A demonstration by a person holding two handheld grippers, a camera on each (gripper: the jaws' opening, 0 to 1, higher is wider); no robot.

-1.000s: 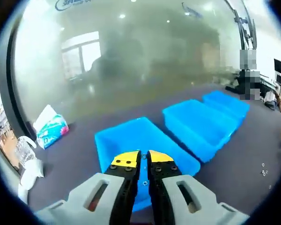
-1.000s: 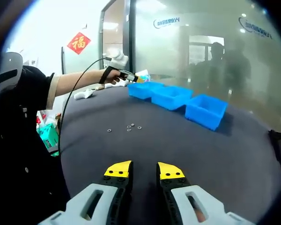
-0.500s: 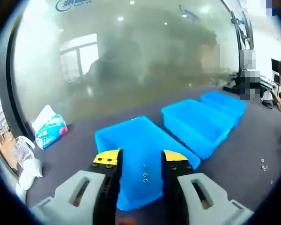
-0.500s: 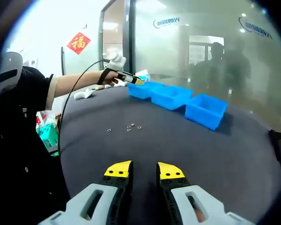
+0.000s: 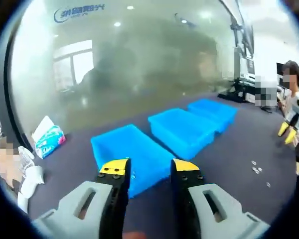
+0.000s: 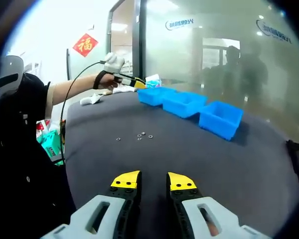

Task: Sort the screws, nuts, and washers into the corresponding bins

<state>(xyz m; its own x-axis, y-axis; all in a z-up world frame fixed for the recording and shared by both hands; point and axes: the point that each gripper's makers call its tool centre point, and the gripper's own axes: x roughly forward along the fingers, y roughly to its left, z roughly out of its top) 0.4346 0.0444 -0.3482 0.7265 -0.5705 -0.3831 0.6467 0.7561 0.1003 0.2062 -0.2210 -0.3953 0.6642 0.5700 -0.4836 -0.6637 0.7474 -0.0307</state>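
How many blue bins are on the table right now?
3, in a touching row on the dark table: the near bin just ahead of the open left gripper, the middle bin beside it, and the far bin at the row's end.

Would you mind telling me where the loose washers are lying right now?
In the right gripper view, the loose washers lie on the dark table, left of centre, short of the three blue bins; in the left gripper view they sit far right.
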